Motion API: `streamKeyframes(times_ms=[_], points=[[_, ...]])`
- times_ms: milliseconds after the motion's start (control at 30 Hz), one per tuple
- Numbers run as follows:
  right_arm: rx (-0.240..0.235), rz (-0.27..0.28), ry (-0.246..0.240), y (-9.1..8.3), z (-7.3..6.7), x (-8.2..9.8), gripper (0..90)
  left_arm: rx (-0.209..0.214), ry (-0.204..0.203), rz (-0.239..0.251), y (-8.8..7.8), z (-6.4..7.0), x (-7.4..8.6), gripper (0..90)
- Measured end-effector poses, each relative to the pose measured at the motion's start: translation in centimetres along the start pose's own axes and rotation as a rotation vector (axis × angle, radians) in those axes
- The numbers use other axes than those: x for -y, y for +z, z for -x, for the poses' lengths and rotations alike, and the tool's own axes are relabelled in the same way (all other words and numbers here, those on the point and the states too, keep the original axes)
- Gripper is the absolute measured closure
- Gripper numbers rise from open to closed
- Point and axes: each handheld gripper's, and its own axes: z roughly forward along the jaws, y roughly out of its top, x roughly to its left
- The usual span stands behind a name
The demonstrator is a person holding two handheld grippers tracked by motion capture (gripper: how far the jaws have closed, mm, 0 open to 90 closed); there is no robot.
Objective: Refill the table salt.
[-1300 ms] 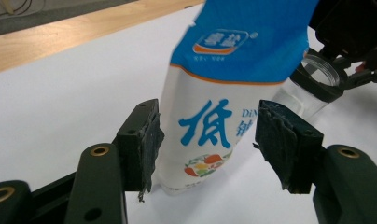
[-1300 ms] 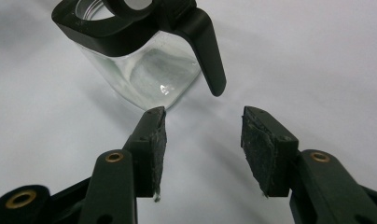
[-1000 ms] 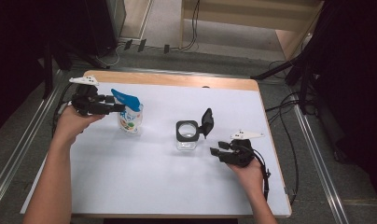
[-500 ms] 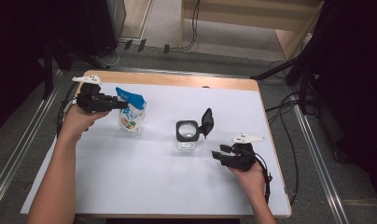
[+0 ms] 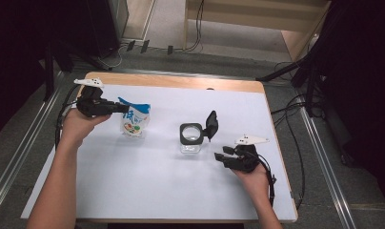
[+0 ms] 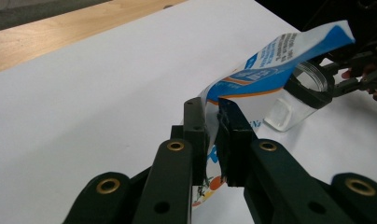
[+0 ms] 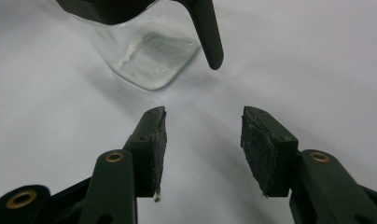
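A blue and white snack bag (image 5: 134, 118) stands on the white table top (image 5: 133, 181) at the left. My left gripper (image 5: 120, 109) has just been closing and is shut on the bag's upper edge (image 6: 213, 122), the foil pinched between both pads. A clear jar (image 5: 191, 138) with a black rim and a flipped-open black lid (image 5: 211, 125) stands in the middle. My right gripper (image 5: 220, 157) rests low on the table just right of the jar, open with nothing between its pads (image 7: 203, 140). In the right gripper view the jar (image 7: 144, 42) is just ahead of the jaws.
The table's wooden far edge (image 5: 181, 82) runs along the back. Cables (image 5: 295, 119) trail off the right side over the metal frame rails. Dark equipment stands at both sides of the table.
The left gripper shifted slightly left and back at the bag's top and its jaws closed onto the bag's upper edge. The right gripper stayed where it was.
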Motion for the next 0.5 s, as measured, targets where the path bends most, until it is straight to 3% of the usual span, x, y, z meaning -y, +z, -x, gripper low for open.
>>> streamKeyframes(times_ms=[233,500], points=[[-0.012,0.011,-0.004,0.1,-0.2,-0.2,52.1,0.013,-0.030,0.020,-0.1,-0.1,0.3,90.0],[-0.053,0.046,0.013,-0.4,-1.3,-0.7,52.8,-0.007,-0.048,0.026,0.1,1.1,-0.1,90.0]])
